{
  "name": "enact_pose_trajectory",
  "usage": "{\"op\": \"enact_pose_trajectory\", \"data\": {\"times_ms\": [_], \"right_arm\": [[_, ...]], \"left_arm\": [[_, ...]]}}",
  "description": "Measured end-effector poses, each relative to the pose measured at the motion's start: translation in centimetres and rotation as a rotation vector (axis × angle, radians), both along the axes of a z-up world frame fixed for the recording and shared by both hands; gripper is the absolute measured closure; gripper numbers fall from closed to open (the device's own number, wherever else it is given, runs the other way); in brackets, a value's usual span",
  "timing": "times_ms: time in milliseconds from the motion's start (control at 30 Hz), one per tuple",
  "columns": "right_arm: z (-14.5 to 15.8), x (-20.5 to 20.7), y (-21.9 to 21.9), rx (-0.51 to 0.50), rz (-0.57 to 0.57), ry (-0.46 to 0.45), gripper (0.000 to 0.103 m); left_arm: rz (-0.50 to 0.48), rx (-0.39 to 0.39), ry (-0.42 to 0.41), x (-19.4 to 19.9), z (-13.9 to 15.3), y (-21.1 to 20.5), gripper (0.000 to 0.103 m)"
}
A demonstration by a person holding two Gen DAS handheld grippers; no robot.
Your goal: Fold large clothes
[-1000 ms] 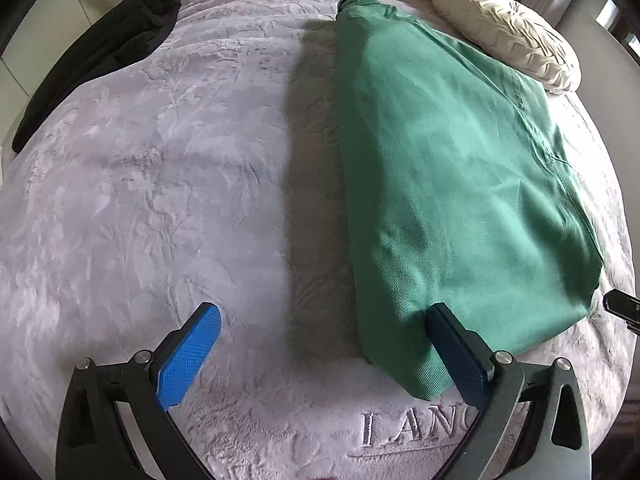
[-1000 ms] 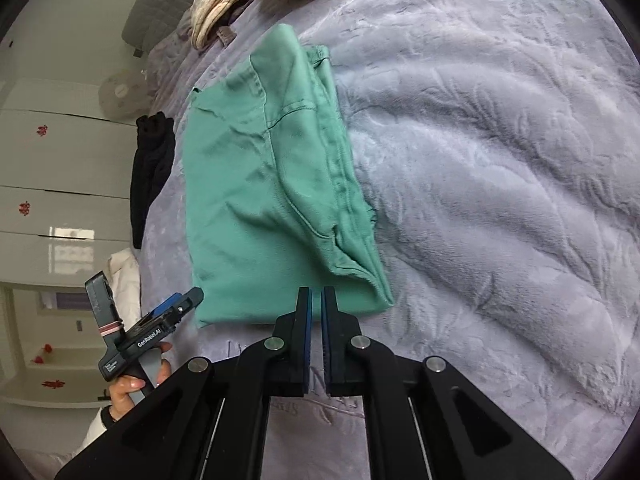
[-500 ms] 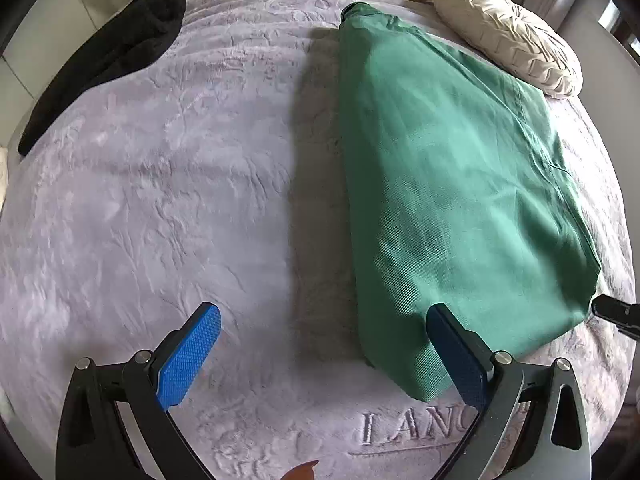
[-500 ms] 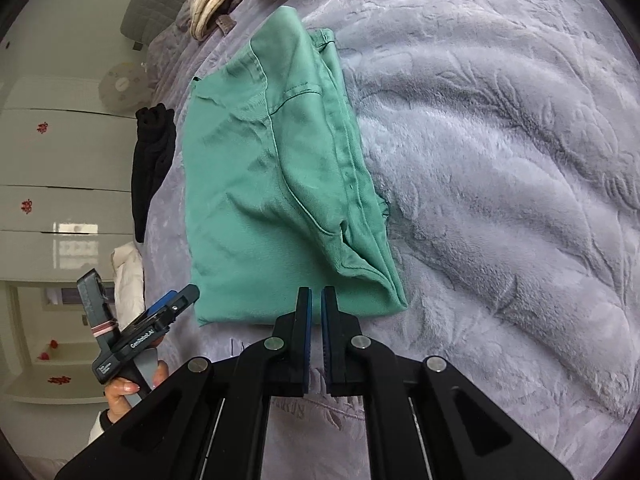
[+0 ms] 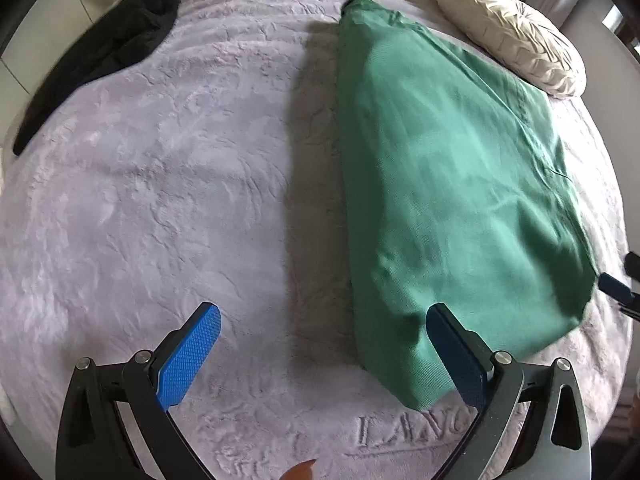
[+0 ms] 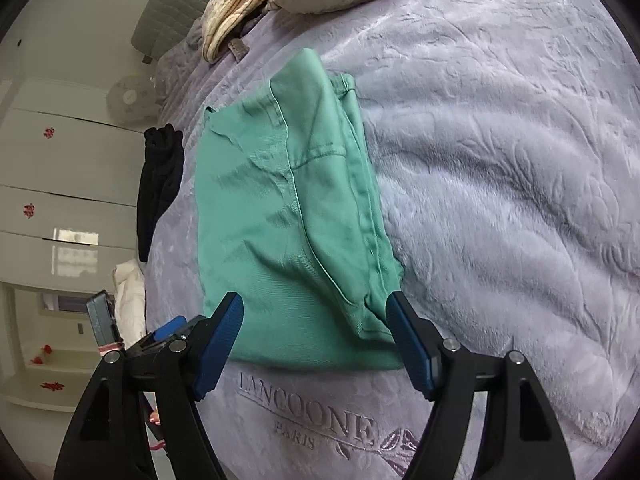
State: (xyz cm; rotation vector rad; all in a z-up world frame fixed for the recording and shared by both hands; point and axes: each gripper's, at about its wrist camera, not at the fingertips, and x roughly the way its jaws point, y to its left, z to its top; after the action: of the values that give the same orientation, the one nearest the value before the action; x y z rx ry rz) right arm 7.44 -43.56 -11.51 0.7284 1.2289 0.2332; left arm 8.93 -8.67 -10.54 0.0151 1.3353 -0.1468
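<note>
A green garment (image 5: 448, 184) lies folded lengthwise on the lilac bedspread (image 5: 160, 184); it also shows in the right wrist view (image 6: 288, 220). My left gripper (image 5: 324, 354) is open and empty, just before the garment's near left corner, its right finger beside the cloth. My right gripper (image 6: 316, 340) is open and empty, its jaws spread over the garment's near edge. The right gripper's tip (image 5: 616, 290) shows at the right edge of the left wrist view. The left gripper (image 6: 168, 332) shows at lower left in the right wrist view.
A black garment (image 5: 104, 48) lies at the bed's far left edge. A cream pillow (image 5: 516, 40) and a beige quilt (image 6: 232, 4) lie at the head of the bed. White cabinets (image 6: 60, 200) stand beside the bed.
My right gripper has opened from shut and moved closer to the garment's near edge. My left gripper stays open and has hardly shifted.
</note>
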Motion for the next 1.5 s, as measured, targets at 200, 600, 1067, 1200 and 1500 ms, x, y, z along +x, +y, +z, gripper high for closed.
{"op": "enact_pose_trajectory", "data": {"times_ms": [200, 600, 1067, 1200, 1500], "right_arm": [[1.0, 1.0, -0.2, -0.005, 0.0, -0.031, 0.021], [3.3, 7.8, -1.9, -0.041, 0.044, -0.101, 0.021], [-7.5, 14.3, -3.0, 0.216, 0.031, 0.043, 0.021], [-8.6, 16.2, -1.6, 0.261, 0.081, 0.034, 0.019], [-10.0, 16.8, -1.0, 0.302, 0.058, 0.043, 0.078]], "left_arm": [[-0.011, -0.003, -0.009, 0.4, 0.4, 0.0, 0.0], [0.015, -0.287, -0.027, 5.3, 1.6, 1.3, 0.0], [-0.027, -0.515, 0.168, 6.7, -4.7, -1.2, 0.0], [-0.052, -0.499, 0.164, 6.8, -5.7, -2.7, 0.0], [-0.142, -0.396, 0.087, 5.9, -4.3, -5.4, 0.04]]}}
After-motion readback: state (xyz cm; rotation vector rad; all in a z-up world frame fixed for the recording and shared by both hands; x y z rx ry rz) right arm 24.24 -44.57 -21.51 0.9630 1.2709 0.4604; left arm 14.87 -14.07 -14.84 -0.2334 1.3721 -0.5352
